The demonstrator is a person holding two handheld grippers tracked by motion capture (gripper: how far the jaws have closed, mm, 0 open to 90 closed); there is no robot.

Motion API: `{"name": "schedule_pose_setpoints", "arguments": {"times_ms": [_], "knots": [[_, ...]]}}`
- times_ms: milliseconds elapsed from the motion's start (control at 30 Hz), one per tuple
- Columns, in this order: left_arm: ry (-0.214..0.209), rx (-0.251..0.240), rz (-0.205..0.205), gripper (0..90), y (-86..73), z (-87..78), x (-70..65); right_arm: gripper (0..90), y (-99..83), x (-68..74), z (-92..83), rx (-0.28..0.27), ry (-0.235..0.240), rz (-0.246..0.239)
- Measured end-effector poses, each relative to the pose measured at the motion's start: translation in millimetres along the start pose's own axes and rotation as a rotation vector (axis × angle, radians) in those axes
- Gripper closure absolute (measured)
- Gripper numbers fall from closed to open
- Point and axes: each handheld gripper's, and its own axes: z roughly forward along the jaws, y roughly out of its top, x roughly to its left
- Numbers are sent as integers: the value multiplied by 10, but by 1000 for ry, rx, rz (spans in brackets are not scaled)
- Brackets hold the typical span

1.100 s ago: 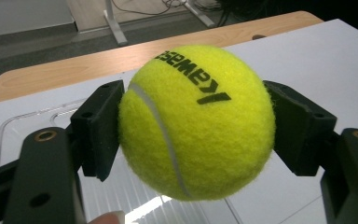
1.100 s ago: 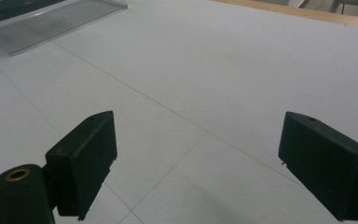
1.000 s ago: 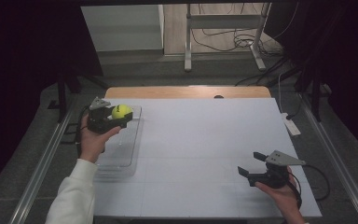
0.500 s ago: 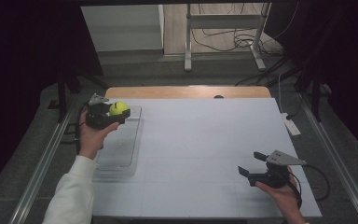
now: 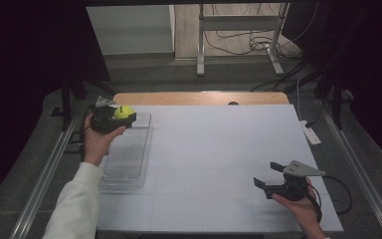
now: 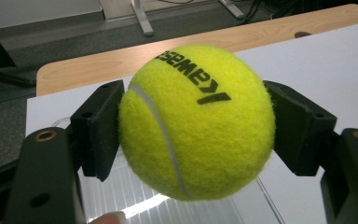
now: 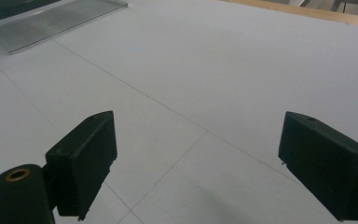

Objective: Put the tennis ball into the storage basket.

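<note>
The left tool [image 5: 125, 115] grips the tennis ball [image 5: 123, 112] and has carried it slightly leftward, to above the far end of the clear tray [image 5: 129, 162]. Release into the tray is probably next. The right tool [image 5: 271, 175] rests released on the counter [image 5: 214, 149].

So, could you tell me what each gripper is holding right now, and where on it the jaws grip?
The left gripper holds the tennis ball, its pads pressing on the ball's two opposite sides. The right gripper is open and holds nothing.

high view overhead, tool views close, low
</note>
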Motion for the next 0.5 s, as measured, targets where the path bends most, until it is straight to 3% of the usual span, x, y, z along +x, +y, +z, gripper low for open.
{"name": "schedule_pose_setpoints", "arguments": {"times_ms": [500], "knots": [[54, 30, -27, 264, 68, 100, 143, 120, -4, 4, 4, 2, 2, -1]]}}
